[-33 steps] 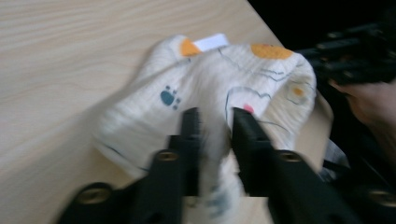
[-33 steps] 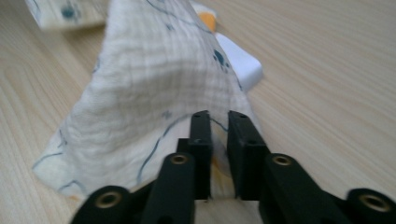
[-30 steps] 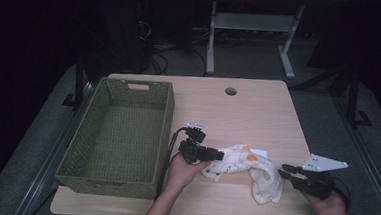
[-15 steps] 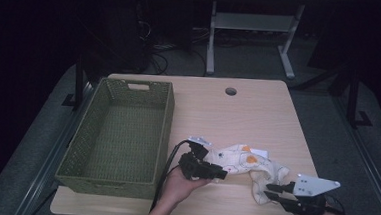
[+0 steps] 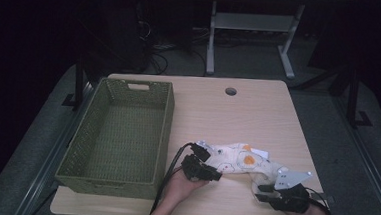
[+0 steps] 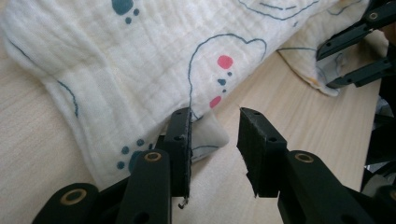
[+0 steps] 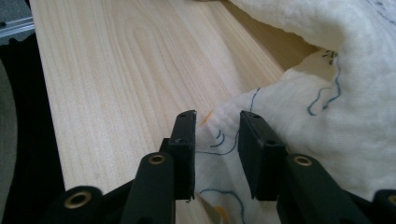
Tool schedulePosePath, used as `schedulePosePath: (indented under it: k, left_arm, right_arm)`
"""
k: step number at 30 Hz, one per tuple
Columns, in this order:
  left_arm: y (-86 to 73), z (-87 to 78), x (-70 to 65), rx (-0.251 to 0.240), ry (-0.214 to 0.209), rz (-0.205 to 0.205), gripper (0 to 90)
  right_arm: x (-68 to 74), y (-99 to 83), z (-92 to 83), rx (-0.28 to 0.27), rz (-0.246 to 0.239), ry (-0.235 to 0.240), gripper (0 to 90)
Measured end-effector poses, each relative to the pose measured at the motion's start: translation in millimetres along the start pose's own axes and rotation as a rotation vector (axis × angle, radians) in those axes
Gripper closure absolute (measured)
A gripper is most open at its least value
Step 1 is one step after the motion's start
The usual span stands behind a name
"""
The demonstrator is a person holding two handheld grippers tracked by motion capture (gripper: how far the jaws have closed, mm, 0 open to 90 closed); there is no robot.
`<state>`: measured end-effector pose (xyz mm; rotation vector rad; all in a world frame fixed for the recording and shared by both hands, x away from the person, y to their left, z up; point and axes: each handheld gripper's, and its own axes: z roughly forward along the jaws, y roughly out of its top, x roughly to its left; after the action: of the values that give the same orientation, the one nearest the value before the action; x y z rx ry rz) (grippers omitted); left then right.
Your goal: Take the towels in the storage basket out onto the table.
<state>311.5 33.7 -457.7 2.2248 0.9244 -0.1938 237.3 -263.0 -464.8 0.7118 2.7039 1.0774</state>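
A cream muslin cloth (image 5: 240,160) printed with blue outlines and red and orange dots lies bunched on the wooden table (image 5: 218,114) near its front edge. My left gripper (image 5: 215,175) is at the cloth's left end. In the left gripper view it (image 6: 215,126) is open, with a small folded corner of the cloth (image 6: 140,60) lying between the jaws. My right gripper (image 5: 261,194) is at the cloth's near right end. In the right gripper view it (image 7: 215,121) is open, and a rumpled edge of the cloth (image 7: 327,93) sits in the gap.
A green woven basket (image 5: 84,131) stands on the left half of the table and holds nothing. A round cable hole (image 5: 230,91) is near the far edge. Bare wood lies beyond the cloth. Desk legs and cables sit on the dark floor behind.
Both grippers drew back toward the near edge. The right one also slid left, from the cloth's right side onto its near right end. The cloth now lies stretched out between them.
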Motion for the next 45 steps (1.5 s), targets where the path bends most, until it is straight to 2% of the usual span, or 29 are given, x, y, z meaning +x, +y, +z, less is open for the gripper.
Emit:
schedulePosePath:
  k: [1, 2, 3, 4, 7, 8, 9, 12, 14, 17, 20, 21, 23, 24, 25, 26, 27, 29, 35, 37, 40, 41, 42, 43, 44, 45]
  left_arm:
    - [0.2, 2.4, -0.6, 0.0, 0.006, 0.011, 64.5]
    - [0.2, 2.4, -0.6, 0.0, 0.006, 0.011, 64.3]
    - [1.0, 2.8, -2.4, 0.01, 0.024, 0.035, 64.3]
    - [1.0, 2.8, -2.4, 0.01, 0.024, 0.035, 64.3]
    - [0.0, 3.4, -5.7, 0.009, 0.046, 0.065, 64.3]
    - [-0.6, 3.6, -6.0, 0.004, 0.05, 0.065, 65.1]
    - [-1.9, 2.8, -5.6, 0.008, 0.058, 0.087, 65.3]
    - [-3.5, 4.0, -7.5, -0.017, 0.065, 0.078, 66.9]
    - [-4.5, 3.4, -7.6, -0.01, 0.076, 0.107, 66.9]
    - [-6.0, 5.6, -15.0, -0.017, 0.116, 0.157, 65.4]
    - [-6.3, 5.9, -16.7, -0.013, 0.119, 0.171, 63.5]
    - [-6.4, 5.7, -17.0, -0.007, 0.128, 0.188, 64.1]
    - [-7.9, 7.3, -22.6, -0.005, 0.174, 0.242, 65.4]
    - [-7.9, 7.3, -22.6, -0.005, 0.174, 0.242, 67.9]
    - [-8.6, 7.9, -25.1, -0.004, 0.196, 0.256, 67.9]
    - [-9.2, 8.9, -27.1, -0.009, 0.216, 0.269, 70.4]
    - [-9.1, 8.8, -28.1, 0.0, 0.24, 0.299, 73.1]
    - [-9.8, 10.2, -30.3, -0.009, 0.274, 0.313, 82.3]
    - [-9.3, 9.2, -27.2, -0.015, 0.266, 0.294, 87.0]
    - [-8.1, 6.4, -24.1, -0.008, 0.22, 0.255, 87.0]
    - [-8.1, 2.5, -24.2, -0.017, 0.202, 0.243, 87.1]
    - [-7.8, -5.5, -25.9, -0.042, 0.163, 0.222, 87.1]
    - [-7.8, -5.5, -25.9, -0.042, 0.163, 0.222, 87.1]
    - [-6.9, -15.2, -27.1, -0.075, 0.135, 0.202, 87.1]
    - [-6.9, -15.2, -27.1, -0.075, 0.135, 0.202, 87.1]
    - [-5.5, -24.7, -28.6, -0.122, 0.106, 0.172, 87.0]
  right_arm:
    - [-0.1, -0.3, 0.1, 0.002, 0.003, 0.004, 61.5]
    - [-0.1, -0.3, 0.1, 0.002, 0.003, 0.004, 61.5]
    - [0.2, -0.7, -0.2, 0.003, -0.002, 0.015, 56.0]
    - [0.7, -0.9, -0.5, 0.003, -0.002, 0.021, 54.1]
    - [3.1, -1.5, -1.5, -0.002, -0.014, 0.014, 53.7]
    - [7.4, -1.7, -3.2, -0.017, -0.037, 0.001, 56.3]
    - [8.9, -1.5, -3.4, -0.013, -0.049, -0.001, 57.1]
    - [11.0, -1.3, -2.0, 0.002, -0.059, -0.002, 59.2]
    - [10.9, -1.2, -0.6, 0.014, -0.063, -0.003, 59.2]
    - [8.8, -1.1, 1.4, 0.013, -0.046, -0.002, 61.6]
    - [7.0, -1.2, 1.4, 0.013, -0.032, -0.003, 63.9]
    - [4.8, -1.2, 1.2, 0.013, -0.018, -0.008, 67.4]
    - [3.9, -1.3, 1.3, 0.012, -0.014, -0.016, 71.0]
    - [3.8, -1.2, 1.3, 0.012, -0.012, -0.02, 72.9]
    - [3.8, -1.2, 1.3, 0.012, -0.012, -0.02, 72.9]
    - [3.2, -1.3, 1.3, 0.011, -0.012, -0.025, 75.1]
    - [3.0, -1.2, 1.2, 0.012, -0.007, -0.031, 78.0]
    - [1.4, -1.0, 1.2, 0.014, -0.001, -0.037, 81.9]
    - [-1.2, -1.1, -0.6, 0.009, 0.019, -0.033, 82.6]
    - [-1.1, -0.1, -6.0, -0.013, 0.018, -0.035, 83.0]
    - [-0.5, 2.0, -12.2, -0.032, 0.022, -0.04, 83.2]
    - [-0.6, 4.5, -19.2, -0.055, 0.014, -0.043, 83.2]
    - [-0.6, 4.5, -19.2, -0.055, 0.014, -0.043, 83.2]
    - [-0.4, 7.4, -26.5, -0.071, 0.01, -0.054, 83.2]
    - [-0.4, 7.4, -26.5, -0.071, 0.01, -0.054, 83.2]
    - [-0.6, 9.8, -34.1, -0.087, 0.002, -0.065, 83.2]
